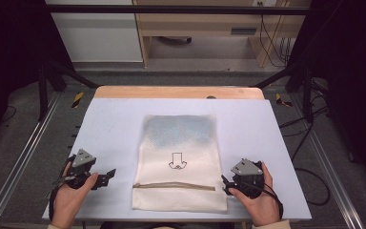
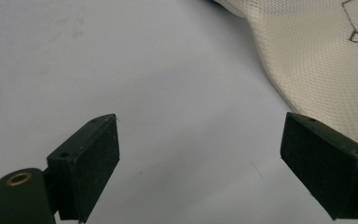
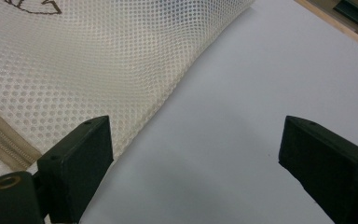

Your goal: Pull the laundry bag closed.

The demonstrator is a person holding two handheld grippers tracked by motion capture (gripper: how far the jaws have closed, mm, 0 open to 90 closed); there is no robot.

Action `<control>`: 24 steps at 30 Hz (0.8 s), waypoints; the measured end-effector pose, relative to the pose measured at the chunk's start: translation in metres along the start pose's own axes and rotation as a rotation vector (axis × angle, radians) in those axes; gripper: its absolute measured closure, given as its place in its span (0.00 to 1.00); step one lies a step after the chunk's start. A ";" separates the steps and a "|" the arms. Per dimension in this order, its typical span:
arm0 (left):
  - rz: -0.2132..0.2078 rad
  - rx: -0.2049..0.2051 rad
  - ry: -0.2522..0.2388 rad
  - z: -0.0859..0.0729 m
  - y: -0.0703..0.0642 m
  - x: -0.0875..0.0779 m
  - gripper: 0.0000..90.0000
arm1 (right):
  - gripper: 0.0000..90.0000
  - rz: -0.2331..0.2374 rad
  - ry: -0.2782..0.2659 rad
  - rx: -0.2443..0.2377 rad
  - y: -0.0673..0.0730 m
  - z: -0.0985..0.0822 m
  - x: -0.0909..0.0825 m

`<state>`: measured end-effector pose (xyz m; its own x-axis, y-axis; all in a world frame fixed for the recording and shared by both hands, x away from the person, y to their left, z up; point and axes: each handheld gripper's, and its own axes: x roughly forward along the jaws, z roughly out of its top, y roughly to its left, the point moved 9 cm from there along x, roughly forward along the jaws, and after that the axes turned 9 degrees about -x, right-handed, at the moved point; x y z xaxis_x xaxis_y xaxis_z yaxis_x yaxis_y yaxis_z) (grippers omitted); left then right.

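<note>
Zipper [image 3: 2, 140] shows beside right gripper [image 3: 196, 154], not in left gripper view

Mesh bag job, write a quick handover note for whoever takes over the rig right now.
Left gripper: open, holding nothing, resting on the table left of the mesh bag.
Right gripper: open, holding nothing, at the bag's right edge near the zipper.
Bag: flat at the table's middle, zipper closed along the near end, something bluish inside at the far end.
Done: nothing visible yet.
Left: likely grip the bag and open the zipper.
</note>
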<state>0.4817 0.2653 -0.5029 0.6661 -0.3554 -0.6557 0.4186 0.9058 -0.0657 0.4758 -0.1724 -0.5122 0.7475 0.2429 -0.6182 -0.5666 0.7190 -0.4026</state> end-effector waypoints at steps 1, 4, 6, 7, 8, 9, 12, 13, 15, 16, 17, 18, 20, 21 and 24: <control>-0.007 0.007 0.005 -0.003 -0.003 -0.002 0.13 | 0.12 0.003 -0.003 -0.003 0.000 0.000 0.000; -0.030 0.019 -0.004 -0.010 -0.013 -0.005 0.12 | 0.13 0.035 -0.009 -0.003 0.005 0.002 -0.001; -0.042 0.035 -0.031 -0.008 -0.018 -0.007 0.12 | 0.16 0.093 -0.019 0.009 0.014 0.008 -0.003; -0.043 0.040 -0.042 -0.006 -0.020 -0.006 0.12 | 0.16 0.093 -0.019 0.009 0.014 0.008 -0.003; -0.039 0.049 -0.045 -0.005 -0.021 -0.005 0.12 | 0.16 0.118 -0.028 0.021 0.018 0.011 -0.004; -0.030 0.054 -0.050 -0.004 -0.021 -0.004 0.12 | 0.17 0.130 -0.034 0.021 0.020 0.014 -0.004; -0.024 0.063 -0.041 -0.005 -0.021 -0.003 0.12 | 0.18 0.152 -0.039 -0.002 0.028 0.026 -0.005; -0.025 0.072 -0.026 -0.006 -0.020 -0.002 0.12 | 0.19 0.158 -0.045 -0.013 0.030 0.030 -0.006; -0.022 0.073 -0.007 -0.009 -0.018 0.000 0.13 | 0.21 0.182 -0.050 -0.036 0.036 0.039 -0.008; -0.015 0.074 -0.003 -0.009 -0.017 0.001 0.13 | 0.22 0.205 -0.043 -0.056 0.041 0.048 -0.010; -0.008 0.077 0.000 -0.009 -0.015 0.001 0.13 | 0.23 0.215 -0.038 -0.063 0.043 0.053 -0.012; -0.005 0.073 -0.003 -0.009 -0.015 0.001 0.13 | 0.23 0.215 -0.038 -0.063 0.043 0.053 -0.012; -0.005 0.064 -0.008 -0.008 -0.013 0.000 0.13 | 0.26 0.239 -0.029 -0.101 0.047 0.069 -0.016; -0.001 0.060 -0.011 -0.008 -0.012 0.000 0.13 | 0.26 0.243 -0.027 -0.110 0.049 0.075 -0.016; 0.004 0.058 -0.017 -0.007 -0.010 0.000 0.13 | 0.26 0.264 -0.016 -0.133 0.053 0.085 -0.017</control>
<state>0.4726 0.2576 -0.5075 0.6782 -0.3560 -0.6429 0.4507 0.8925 -0.0187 0.4627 -0.0829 -0.4658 0.5727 0.4218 -0.7029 -0.7822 0.5376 -0.3148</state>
